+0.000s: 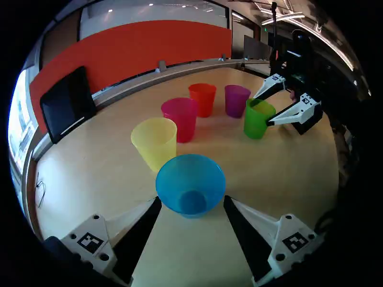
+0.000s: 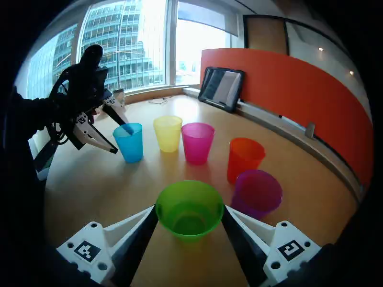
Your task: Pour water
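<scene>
1. Nearby, the left gripper (image 1: pixel 192 203) points level across the table (image 1: pixel 287 162), its fingers pressed on either side of a translucent blue cup (image 1: pixel 190 184) standing upright.
2. Farther right, the right gripper (image 1: pixel 261 111) likewise clasps a green cup (image 1: pixel 256 123).
3. Black-and-white square markers (image 1: pixel 90 240) sit on the fingers.

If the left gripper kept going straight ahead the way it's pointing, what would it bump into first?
The blue cup: it stands between the fingers of the left gripper, so it would be pushed first. The yellow cup behind it probably comes next, though depth is unclear.
</scene>
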The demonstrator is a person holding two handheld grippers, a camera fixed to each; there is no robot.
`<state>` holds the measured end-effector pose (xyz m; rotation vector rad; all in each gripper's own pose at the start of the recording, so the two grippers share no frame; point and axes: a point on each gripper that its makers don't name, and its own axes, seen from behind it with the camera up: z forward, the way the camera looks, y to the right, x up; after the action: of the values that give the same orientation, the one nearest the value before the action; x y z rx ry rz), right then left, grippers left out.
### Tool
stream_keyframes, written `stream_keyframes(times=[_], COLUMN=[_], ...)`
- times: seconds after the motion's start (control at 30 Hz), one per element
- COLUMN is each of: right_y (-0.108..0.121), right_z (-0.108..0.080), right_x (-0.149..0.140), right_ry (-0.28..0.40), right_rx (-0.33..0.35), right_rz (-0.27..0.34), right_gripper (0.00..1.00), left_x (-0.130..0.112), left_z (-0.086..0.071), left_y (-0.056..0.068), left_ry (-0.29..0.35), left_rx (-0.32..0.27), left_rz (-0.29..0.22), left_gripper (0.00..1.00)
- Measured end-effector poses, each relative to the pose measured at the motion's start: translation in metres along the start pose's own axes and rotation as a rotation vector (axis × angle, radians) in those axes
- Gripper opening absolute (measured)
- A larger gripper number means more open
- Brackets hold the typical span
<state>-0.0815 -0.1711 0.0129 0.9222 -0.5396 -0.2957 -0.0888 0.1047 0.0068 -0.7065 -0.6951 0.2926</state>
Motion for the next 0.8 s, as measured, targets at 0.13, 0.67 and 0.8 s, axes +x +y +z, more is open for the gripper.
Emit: stream_keyframes(times=[0.13,0.67,0.8], right_y=[0.0,0.007,0.008], right_z=[-0.002,-0.03,-0.041], right_x=[-0.002,-0.014,-0.014], right_ry=[-0.004,0.009,0.024], right_rx=[-0.002,-0.069,-0.096], right_rz=[0.01,0.046,0.058], right_gripper=[0.96,1.0,1.0], left_x=[-0.001,-0.009,-0.014], left_z=[-0.002,-0.019,-0.027], left_y=[0.002,0.003,0.0], left_ry=[0.0,0.018,0.025], left_rx=[-0.003,0.018,0.037], left_rz=[-0.004,-0.046,-0.055], left_gripper=[0.97,0.97,0.97])
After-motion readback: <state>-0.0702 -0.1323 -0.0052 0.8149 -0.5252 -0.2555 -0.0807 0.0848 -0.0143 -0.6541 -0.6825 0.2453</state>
